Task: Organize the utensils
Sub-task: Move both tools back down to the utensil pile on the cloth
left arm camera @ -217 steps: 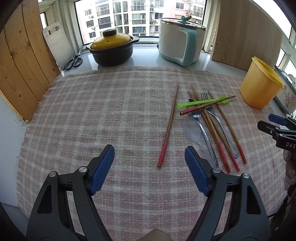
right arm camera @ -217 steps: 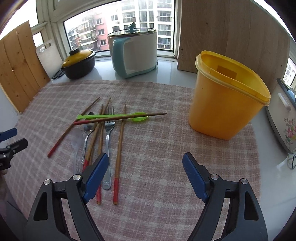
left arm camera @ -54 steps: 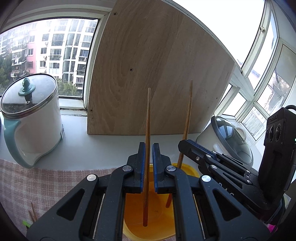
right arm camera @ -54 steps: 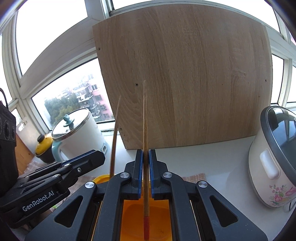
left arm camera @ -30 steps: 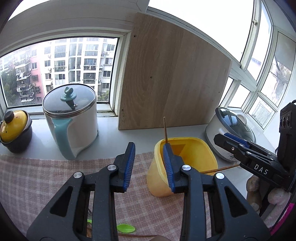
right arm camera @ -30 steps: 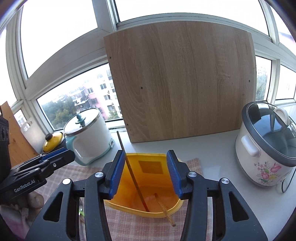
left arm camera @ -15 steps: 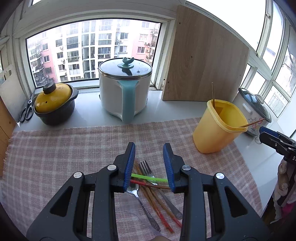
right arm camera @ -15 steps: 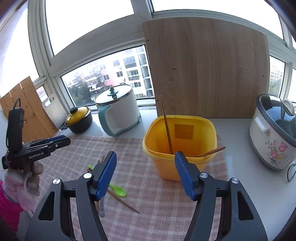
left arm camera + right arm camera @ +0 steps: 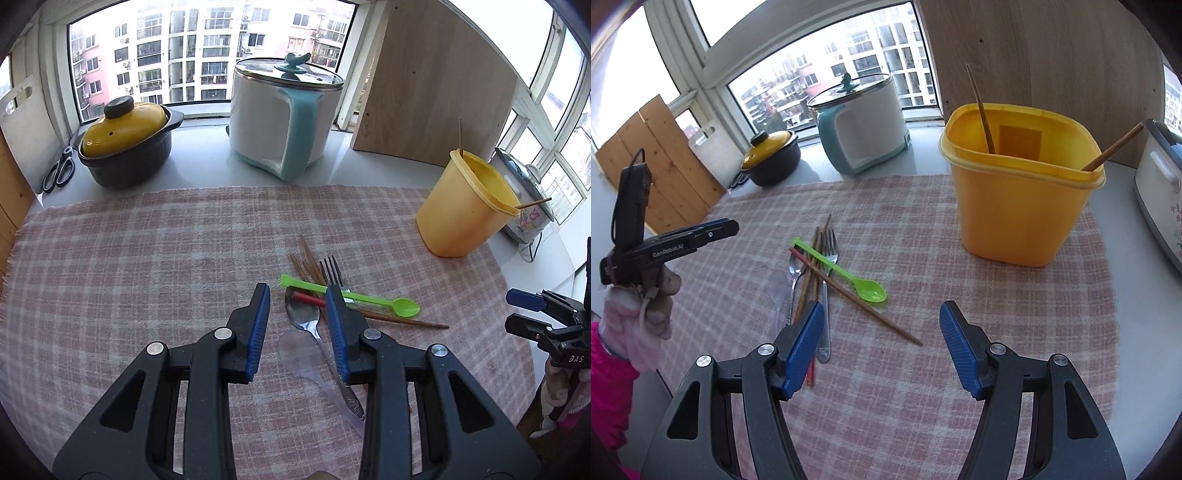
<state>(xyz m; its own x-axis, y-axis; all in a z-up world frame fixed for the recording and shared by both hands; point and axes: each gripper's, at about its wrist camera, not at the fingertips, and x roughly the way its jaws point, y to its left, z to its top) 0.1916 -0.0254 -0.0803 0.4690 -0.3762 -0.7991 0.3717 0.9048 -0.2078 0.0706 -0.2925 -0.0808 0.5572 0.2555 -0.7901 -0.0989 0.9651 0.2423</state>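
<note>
A yellow tub (image 9: 465,210) (image 9: 1019,199) stands on the checked cloth at the right with two chopsticks (image 9: 982,110) leaning inside. A pile of utensils lies mid-cloth: a green spoon (image 9: 369,297) (image 9: 849,275), a metal fork (image 9: 330,269) (image 9: 829,251), a metal spoon (image 9: 308,319), a clear spoon (image 9: 299,352) and several red-tipped chopsticks (image 9: 857,299). My left gripper (image 9: 297,314) is open and empty, just above the pile's near side. My right gripper (image 9: 881,332) is wide open and empty, above the cloth right of the pile.
A white and teal pot (image 9: 284,118), a black pot with a yellow lid (image 9: 125,147), scissors (image 9: 59,171) and a wooden board (image 9: 436,81) stand at the back. A flowered rice cooker (image 9: 1163,184) sits right of the tub.
Both grippers have dropped lower and closer to the utensil pile. The right gripper has opened wider. The two chopsticks stay in the tub.
</note>
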